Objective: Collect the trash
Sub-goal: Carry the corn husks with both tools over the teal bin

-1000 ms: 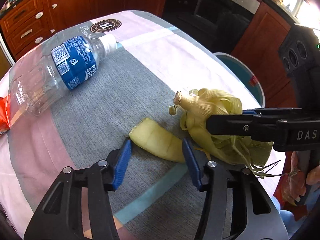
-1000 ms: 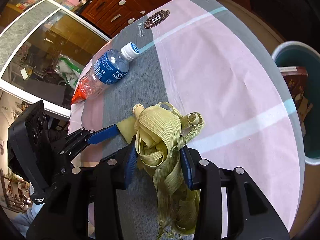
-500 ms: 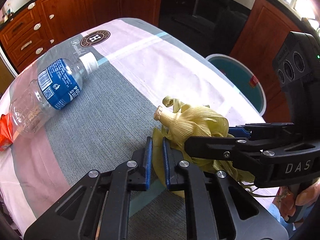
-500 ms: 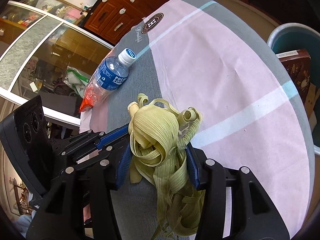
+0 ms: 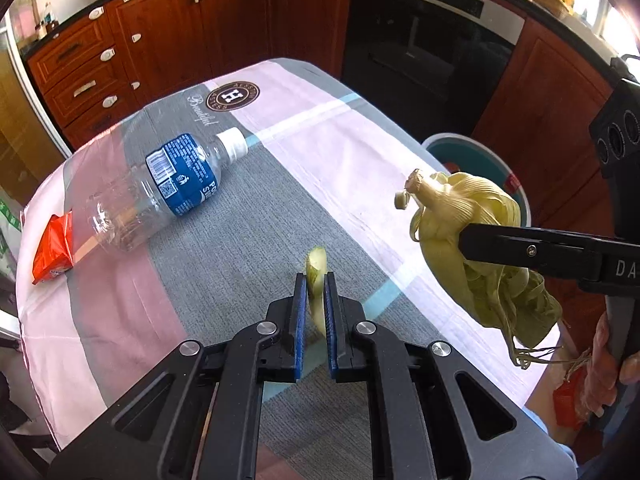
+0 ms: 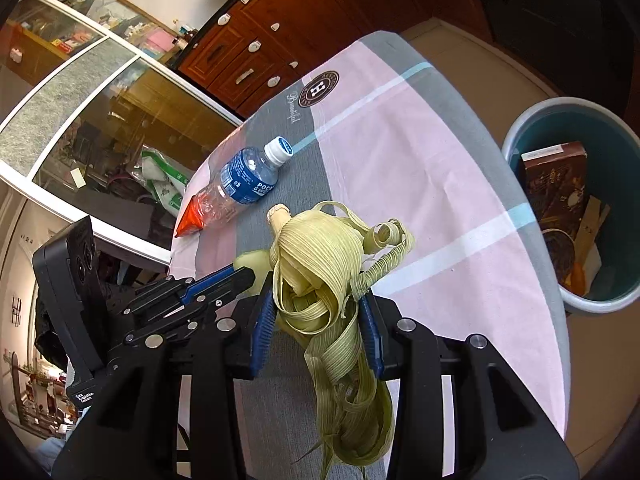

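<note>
My left gripper is shut on a single pale yellow corn husk leaf and holds it above the tablecloth. My right gripper is shut on a big bundle of corn husks, lifted off the table; the bundle also shows in the left wrist view. An empty plastic bottle with a blue label lies on its side on the table, also in the right wrist view. An orange wrapper lies beside the bottle's base.
A teal trash bin stands on the floor past the table's right edge, with a brown box and other scraps inside. Its rim shows in the left wrist view. Wooden cabinets and an oven stand behind the table.
My left gripper closed on the single husk leaf and lifted it off the table. My right gripper rose with the husk bundle and moved toward the bin side.
</note>
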`<state>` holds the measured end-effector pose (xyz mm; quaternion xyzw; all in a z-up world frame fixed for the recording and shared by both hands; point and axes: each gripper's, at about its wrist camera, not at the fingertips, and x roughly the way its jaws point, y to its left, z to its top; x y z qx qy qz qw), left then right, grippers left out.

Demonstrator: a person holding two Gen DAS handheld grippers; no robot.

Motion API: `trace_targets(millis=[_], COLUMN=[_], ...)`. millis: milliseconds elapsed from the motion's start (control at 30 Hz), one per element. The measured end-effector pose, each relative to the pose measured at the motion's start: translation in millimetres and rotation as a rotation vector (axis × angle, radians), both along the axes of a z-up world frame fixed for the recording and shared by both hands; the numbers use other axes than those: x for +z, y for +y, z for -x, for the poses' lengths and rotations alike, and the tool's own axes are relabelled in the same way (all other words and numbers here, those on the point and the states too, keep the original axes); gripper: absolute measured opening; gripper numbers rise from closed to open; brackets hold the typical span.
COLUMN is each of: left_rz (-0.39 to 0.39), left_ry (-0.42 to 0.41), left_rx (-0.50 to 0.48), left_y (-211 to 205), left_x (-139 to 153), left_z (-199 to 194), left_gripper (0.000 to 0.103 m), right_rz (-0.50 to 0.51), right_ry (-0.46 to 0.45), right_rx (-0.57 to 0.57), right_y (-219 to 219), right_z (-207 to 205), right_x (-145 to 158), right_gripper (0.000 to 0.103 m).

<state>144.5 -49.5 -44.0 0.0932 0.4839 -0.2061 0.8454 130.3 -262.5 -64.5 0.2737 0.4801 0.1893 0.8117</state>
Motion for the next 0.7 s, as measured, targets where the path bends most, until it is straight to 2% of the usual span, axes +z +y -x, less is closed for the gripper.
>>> trace_targets(millis=[300, 700], left_rz=[0.018, -0.002], left_ry=[-0.093, -0.154], left_rx=[-0.042, -0.131], left_y=[-23.8, -76.4], left_x=[40.7, 76.2], left_z=[29.2, 49.3], left_gripper=[0.009, 0.009], right_rz=[0.016, -0.001], right_ry=[-0.067, -0.151], right_rx=[-0.059, -0.145], right_y=[-25.2, -72.1], right_z=[32.2, 60.8], right_x=[31.0, 60.9], right_gripper=[0.036, 0.036])
